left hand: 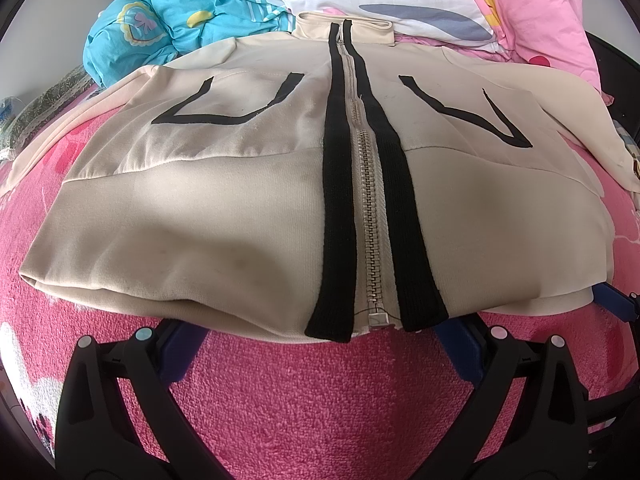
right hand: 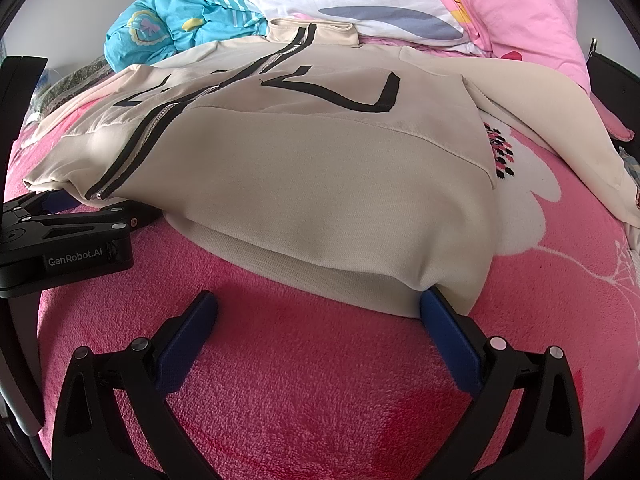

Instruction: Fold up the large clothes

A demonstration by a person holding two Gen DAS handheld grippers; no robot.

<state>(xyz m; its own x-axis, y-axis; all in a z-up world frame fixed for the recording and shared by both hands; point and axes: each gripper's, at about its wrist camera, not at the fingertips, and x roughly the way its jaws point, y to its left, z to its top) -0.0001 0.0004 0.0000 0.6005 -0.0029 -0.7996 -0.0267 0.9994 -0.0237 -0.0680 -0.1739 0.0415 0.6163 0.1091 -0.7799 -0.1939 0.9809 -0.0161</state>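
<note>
A bed covered by a fuzzy pink blanket (left hand: pixel 312 400) holds a cream zip-up jacket (left hand: pixel 240 208) lying flat, front up, collar toward twelve o'clock, with a blue bundle of cloth (left hand: pixel 160 28) at eleven o'clock. The left gripper (left hand: pixel 320 344) sits spread wide at the jacket's hem by the zipper (left hand: pixel 370 220). The right gripper (right hand: pixel 320 312) is also spread wide, its right finger (right hand: pixel 448 328) touching the hem's corner.
</note>
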